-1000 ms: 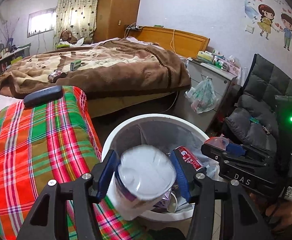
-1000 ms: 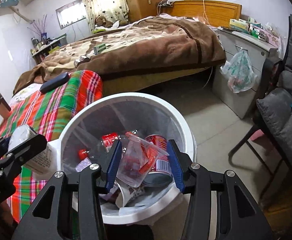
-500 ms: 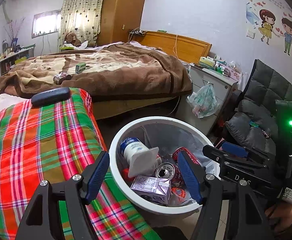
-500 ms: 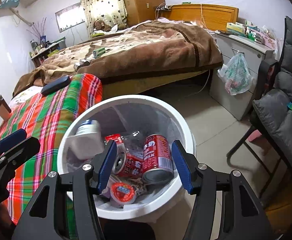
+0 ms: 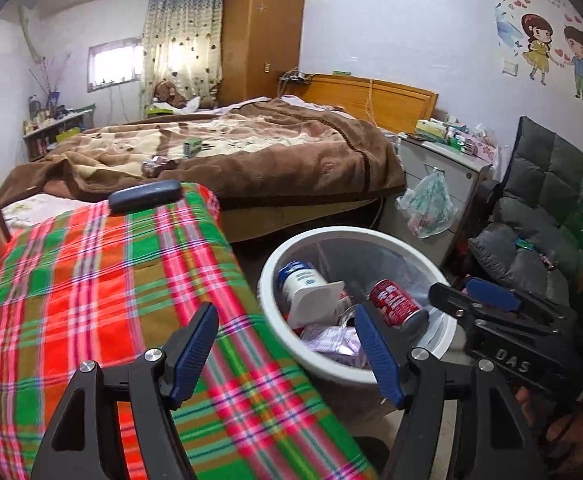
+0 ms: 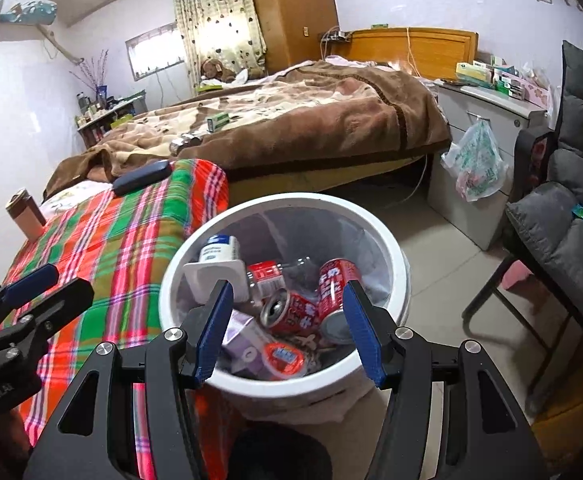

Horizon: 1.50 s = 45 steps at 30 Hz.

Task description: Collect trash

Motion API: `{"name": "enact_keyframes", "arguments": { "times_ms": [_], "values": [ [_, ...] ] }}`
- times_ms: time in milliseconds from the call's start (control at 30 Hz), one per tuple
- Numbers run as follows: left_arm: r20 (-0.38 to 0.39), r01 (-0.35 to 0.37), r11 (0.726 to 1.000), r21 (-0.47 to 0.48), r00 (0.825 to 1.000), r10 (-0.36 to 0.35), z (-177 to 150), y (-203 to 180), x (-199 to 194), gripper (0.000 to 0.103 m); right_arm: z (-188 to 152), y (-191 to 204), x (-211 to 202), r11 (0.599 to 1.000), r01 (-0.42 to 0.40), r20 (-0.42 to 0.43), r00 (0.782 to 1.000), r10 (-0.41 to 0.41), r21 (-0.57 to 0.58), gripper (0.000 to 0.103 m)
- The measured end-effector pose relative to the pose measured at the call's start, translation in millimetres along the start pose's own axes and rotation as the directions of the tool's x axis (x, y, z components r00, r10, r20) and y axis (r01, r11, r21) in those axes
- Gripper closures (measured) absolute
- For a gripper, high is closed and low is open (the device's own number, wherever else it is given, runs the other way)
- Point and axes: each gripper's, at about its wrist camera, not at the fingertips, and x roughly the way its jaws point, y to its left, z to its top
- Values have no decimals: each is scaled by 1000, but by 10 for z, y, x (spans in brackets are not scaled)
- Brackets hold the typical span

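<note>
Both grippers are now hanging spread and empty: the left gripper (image 5: 287, 344) is drifting from the round white plastic bin (image 6: 395, 256) over the plaid-covered bed's edge, its white yogurt cup (image 6: 219, 264) lying inside among red cans (image 6: 337, 280); the right gripper (image 6: 287, 328) is hovering above

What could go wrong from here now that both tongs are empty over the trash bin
The bin stands right against the plaid-covered bed, so swinging the open left tongs back could knock its rim. The white cup leans high near the rim and may tip out if bumped. The dark case and brown cup on the bed might be grabbed as trash by mistake.
</note>
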Motion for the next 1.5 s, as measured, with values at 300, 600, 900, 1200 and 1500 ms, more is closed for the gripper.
{"name": "enact_keyframes", "arguments": {
  "times_ms": [300, 600, 900, 1200, 1500],
  "values": [
    [26, -92, 996, -22, 995, 93, -289, 103, -293, 33, -217, 159, -261, 1000, 10, 83, 997, -10, -1, 44],
    [48, -148, 989, -22, 988, 149, -518, 58, -530, 33, -424, 255, -396, 999, 38, 127, 991, -37, -4, 44],
    [66, -164, 986, -23, 984, 165, -611, -20, -668, 33, -497, 314, -473, 998, 60, 149, 987, -58, -8, 45],
    [59, -173, 984, -28, 983, 175, -642, -15, -682, 33, -543, 342, -496, 999, 48, 154, 987, -47, -1, 45],
    [58, -177, 984, -37, 982, 179, -654, 11, -692, 33, -552, 360, -516, 999, 43, 155, 987, -42, -3, 45]
  ]
}}
